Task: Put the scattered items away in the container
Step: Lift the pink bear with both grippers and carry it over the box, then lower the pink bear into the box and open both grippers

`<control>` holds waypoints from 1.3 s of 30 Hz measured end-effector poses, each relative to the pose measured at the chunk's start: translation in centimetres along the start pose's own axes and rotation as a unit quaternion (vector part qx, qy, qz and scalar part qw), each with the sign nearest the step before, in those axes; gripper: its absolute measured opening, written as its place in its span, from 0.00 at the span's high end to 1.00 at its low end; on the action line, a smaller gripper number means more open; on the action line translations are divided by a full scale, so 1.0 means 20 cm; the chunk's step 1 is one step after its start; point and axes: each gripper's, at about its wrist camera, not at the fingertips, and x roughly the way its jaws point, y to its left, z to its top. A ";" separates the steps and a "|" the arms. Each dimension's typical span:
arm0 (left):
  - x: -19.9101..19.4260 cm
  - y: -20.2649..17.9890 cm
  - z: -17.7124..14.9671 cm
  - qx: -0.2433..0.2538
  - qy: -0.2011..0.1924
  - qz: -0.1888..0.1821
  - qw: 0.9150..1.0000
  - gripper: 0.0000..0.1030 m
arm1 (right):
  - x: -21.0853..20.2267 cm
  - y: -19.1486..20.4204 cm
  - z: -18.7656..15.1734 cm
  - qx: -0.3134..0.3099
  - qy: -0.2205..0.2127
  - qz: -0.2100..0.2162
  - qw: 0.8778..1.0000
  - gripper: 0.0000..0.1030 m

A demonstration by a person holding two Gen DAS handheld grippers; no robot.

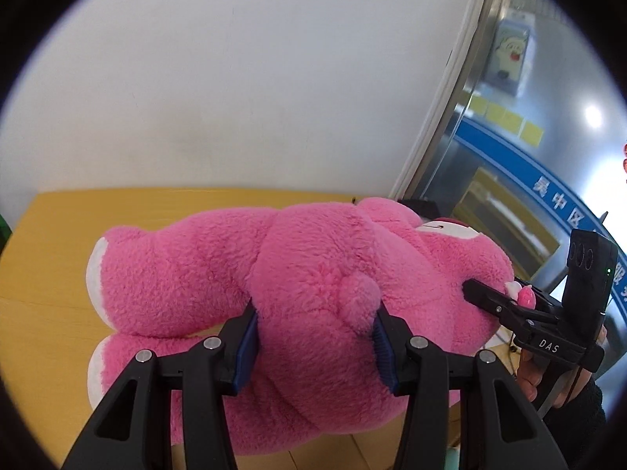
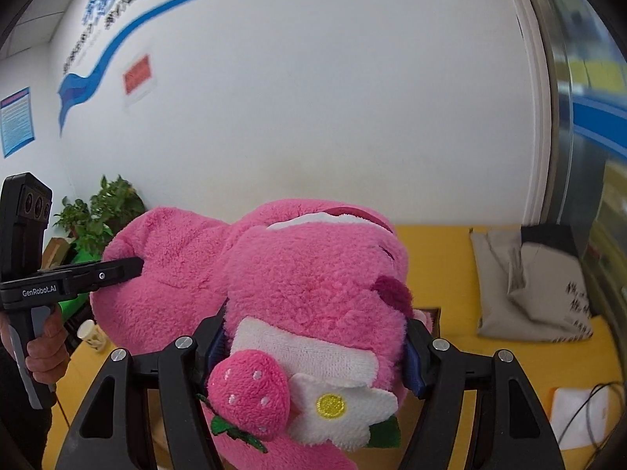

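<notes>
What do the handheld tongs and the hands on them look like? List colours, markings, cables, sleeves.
Both tongs are matte black plastic with silver rivets and ribbed blue pads. The right tongs bear white "DAS" lettering, a three-lens black module and a green light; the left tongs read "GenRobot.AI", with a grey-trimmed handle. Bare hands grip the handles; a dark sleeve and thin dark cord show.

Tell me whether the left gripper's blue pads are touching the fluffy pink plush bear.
Touching. In the left wrist view the left gripper clamps the pink plush bear: both blue pads press into the fur, which bulges around them.
</notes>
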 end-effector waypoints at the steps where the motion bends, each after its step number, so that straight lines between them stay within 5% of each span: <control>1: 0.08 0.03 -0.03 -0.011 0.013 -0.004 1.000 0.52 | 0.07 -0.05 -0.05 0.006 0.010 -0.003 1.000 0.28; 9: 0.58 0.15 -0.29 -0.056 0.120 0.026 0.991 0.56 | 0.51 -0.26 -0.34 0.013 0.103 -0.037 0.994 0.27; 12: 0.62 0.14 -0.31 -0.042 0.113 0.032 0.992 0.56 | 0.61 -0.29 -0.44 0.016 0.144 -0.059 0.988 0.26; 23: 0.64 0.16 -0.27 -0.021 0.107 0.085 0.990 0.47 | 0.57 -0.33 -0.51 0.080 0.158 -0.079 0.981 0.17; 26: 0.54 0.20 -0.26 -0.045 0.091 0.054 0.993 0.48 | 0.58 -0.37 -0.49 0.098 0.160 -0.080 0.979 0.05; 30: 0.22 0.22 -0.27 -0.034 0.047 0.019 0.998 0.49 | 0.44 -0.33 -0.45 0.068 0.152 -0.072 0.983 0.04; 32: 0.02 0.19 -0.31 -0.013 0.026 0.048 0.998 0.45 | 0.29 -0.28 -0.44 0.042 0.139 -0.059 0.988 0.02; 34: -0.17 0.17 -0.39 0.008 0.012 0.106 0.994 0.22 | 0.15 -0.22 -0.47 0.022 0.139 -0.034 0.989 0.00; 35: -0.23 0.16 -0.44 0.012 0.011 0.128 0.992 0.22 | 0.09 -0.19 -0.50 0.017 0.148 -0.020 0.989 0.00; 37: -0.30 0.18 -0.55 0.021 0.042 0.154 0.987 0.22 | 0.03 -0.15 -0.57 0.017 0.176 0.004 0.984 0.00; 39: -0.27 0.23 -0.67 0.016 0.099 0.141 0.985 0.22 | 0.02 -0.09 -0.67 0.015 0.209 0.011 0.978 0.00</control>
